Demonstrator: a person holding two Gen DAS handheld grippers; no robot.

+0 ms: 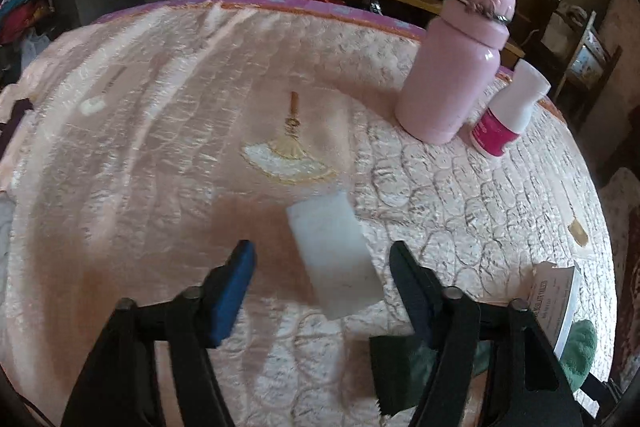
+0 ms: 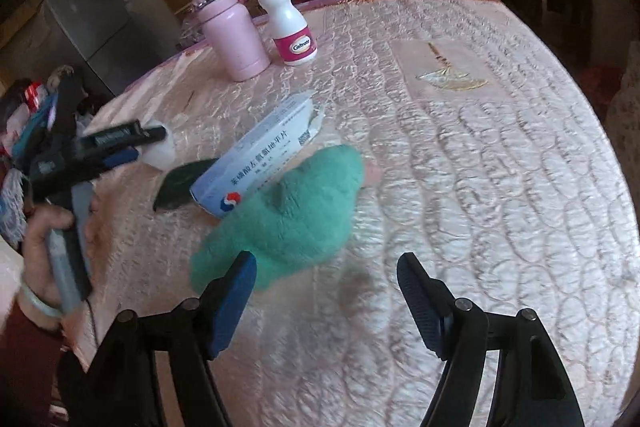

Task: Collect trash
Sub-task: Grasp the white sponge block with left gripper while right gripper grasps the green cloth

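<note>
Two bottles [image 2: 236, 31] [image 2: 290, 27], one medicine box [image 2: 256, 163], one green plush toy [image 2: 288, 219], one white block [image 1: 332, 259].

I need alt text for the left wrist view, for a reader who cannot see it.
The left gripper hangs open over a white block lying between its fingers on a pink quilted cover. Farther back on the right stand a pink bottle and a white supplement bottle.
</note>
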